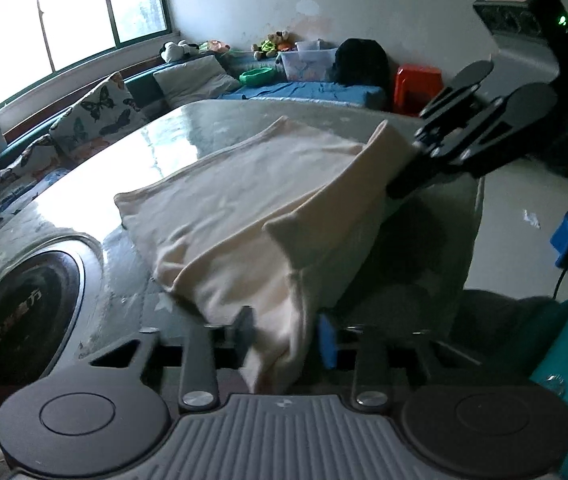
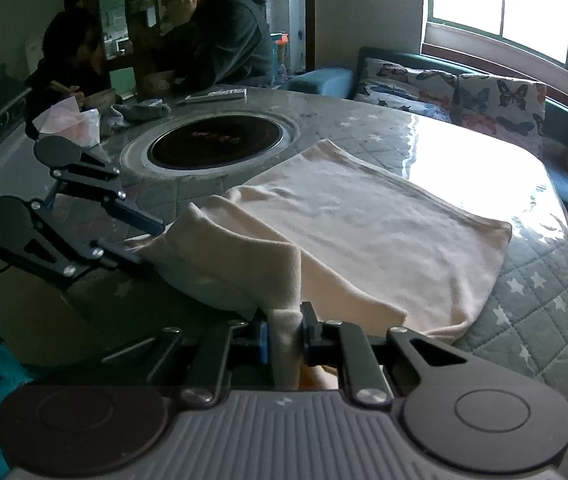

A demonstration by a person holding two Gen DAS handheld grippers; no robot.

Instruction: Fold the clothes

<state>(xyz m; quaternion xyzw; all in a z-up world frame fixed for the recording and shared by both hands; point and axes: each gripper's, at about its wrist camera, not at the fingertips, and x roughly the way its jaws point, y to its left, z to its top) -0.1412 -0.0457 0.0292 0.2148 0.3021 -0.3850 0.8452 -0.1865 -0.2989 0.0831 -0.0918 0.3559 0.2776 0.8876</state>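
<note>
A cream garment [image 1: 243, 200] lies on the quilted table, its far part flat and its near edge lifted. My left gripper [image 1: 284, 336] is shut on the near left corner of the garment. My right gripper [image 2: 284, 334] is shut on the near right corner of the garment [image 2: 364, 232]. The cloth stretches between the two grippers above the table's near edge. The right gripper shows in the left wrist view [image 1: 404, 168] pinching the cloth. The left gripper shows in the right wrist view [image 2: 139, 240] on the other corner.
A round black burner [image 2: 215, 140] is set into the grey quilted table [image 2: 524, 280]. Two people [image 2: 211, 36] sit at the far side with tissues [image 2: 71, 124] and bowls. A bench with butterfly cushions [image 1: 95, 116] runs under the window. A red stool [image 1: 416, 84] stands on the floor.
</note>
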